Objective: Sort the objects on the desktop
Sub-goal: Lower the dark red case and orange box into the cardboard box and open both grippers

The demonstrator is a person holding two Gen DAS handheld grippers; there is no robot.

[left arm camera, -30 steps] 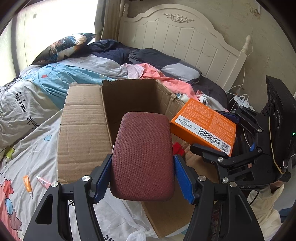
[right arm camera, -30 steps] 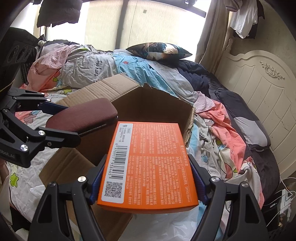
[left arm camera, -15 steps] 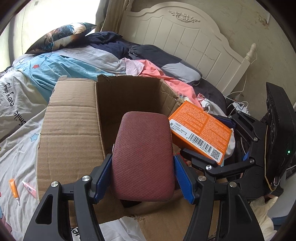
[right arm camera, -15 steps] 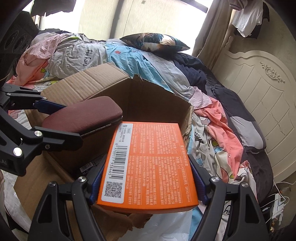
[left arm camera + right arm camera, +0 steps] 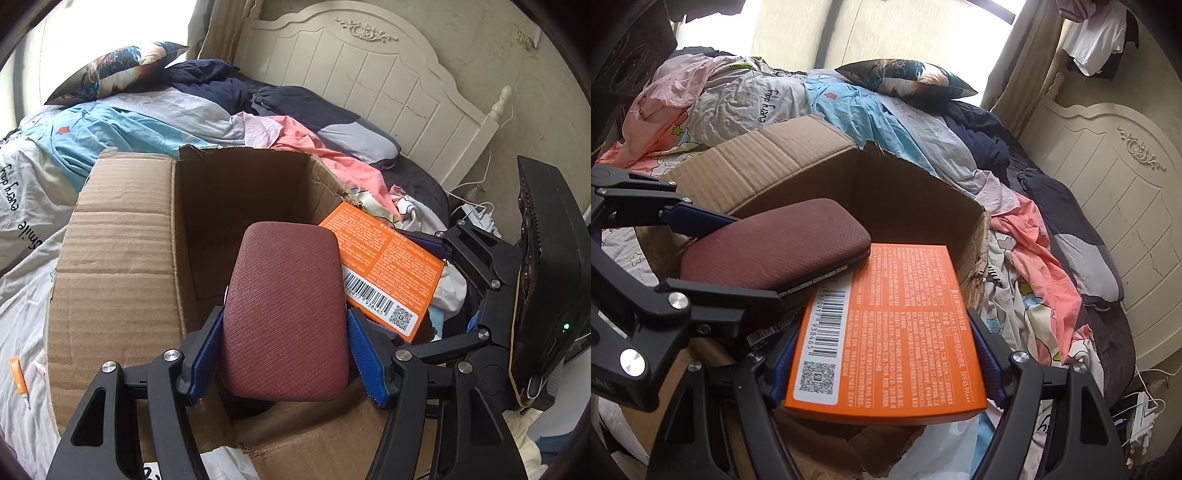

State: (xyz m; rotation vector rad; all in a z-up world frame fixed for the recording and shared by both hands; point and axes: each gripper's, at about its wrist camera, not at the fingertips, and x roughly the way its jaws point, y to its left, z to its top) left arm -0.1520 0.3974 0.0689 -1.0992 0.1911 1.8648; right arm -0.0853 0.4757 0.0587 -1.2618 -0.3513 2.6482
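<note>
Over the open cardboard box [image 5: 122, 266] on the bed, both tongs hold their loads above the box's mouth. The left tongs [image 5: 284, 350] are clamped on a maroon case [image 5: 284, 314] with a woven, diamond-patterned surface; the blue pads [image 5: 364, 354] press its two long sides, and the case sticks out forward over the box's interior. The right tongs [image 5: 882, 365] are closed on a flat orange box [image 5: 901, 325] printed with white text, a barcode and a QR code, with the pads against its side edges. In the right wrist view the maroon case sits just left of the orange box, and its near corner overlaps the orange box's upper left corner; whether they touch I cannot tell. The orange box hangs over the right side of the cardboard box, near its torn right wall. A small dark item with a white label [image 5: 764, 336] lies low inside the box beneath the two loads. On the bedsheet [image 5: 22, 302] to the left of the box lie an orange tube [image 5: 18, 373] and a pale pink tube [image 5: 40, 369]. Crumpled bedding, a patterned pillow [image 5: 118, 70] and a white headboard [image 5: 369, 81] lie beyond.
</note>
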